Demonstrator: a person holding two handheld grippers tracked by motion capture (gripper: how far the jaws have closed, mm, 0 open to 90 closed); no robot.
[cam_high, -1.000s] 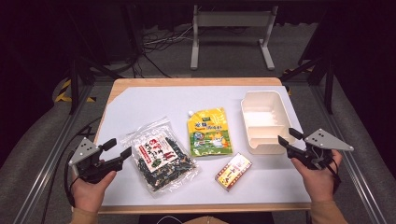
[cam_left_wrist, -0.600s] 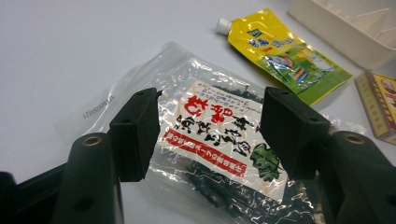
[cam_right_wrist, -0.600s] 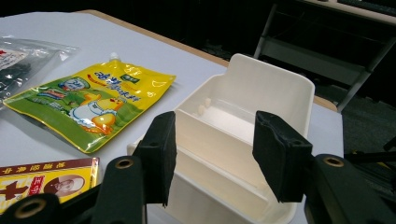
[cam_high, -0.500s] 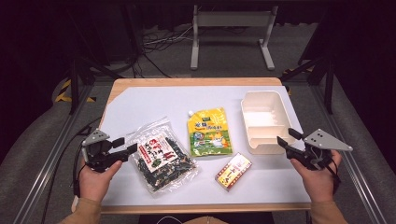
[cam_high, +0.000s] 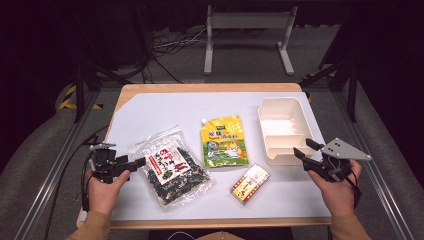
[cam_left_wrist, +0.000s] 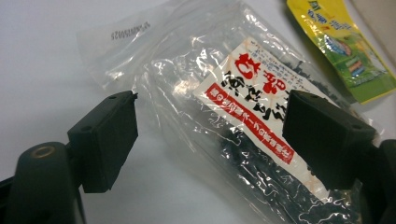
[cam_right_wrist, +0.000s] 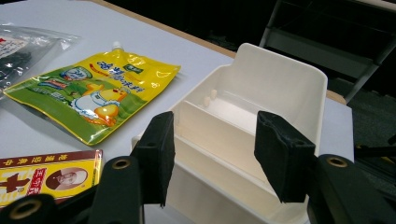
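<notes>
One white tray (cam_high: 283, 131) at the right of the bench (cam_high: 150, 105) has bare compartments. One clear bag (cam_high: 170, 167) of dark bits lies lower left, between the left tool's (cam_high: 137, 163) jaws, which have just been opening. Right tool (cam_high: 300, 150) open beside the tray.

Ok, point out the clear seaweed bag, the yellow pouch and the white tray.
clear seaweed bag (cam_high: 169, 167), high view, its red-and-white label.
yellow pouch (cam_high: 225, 142), high view, its printed front.
white tray (cam_high: 265, 131), high view, its left wall.
</notes>
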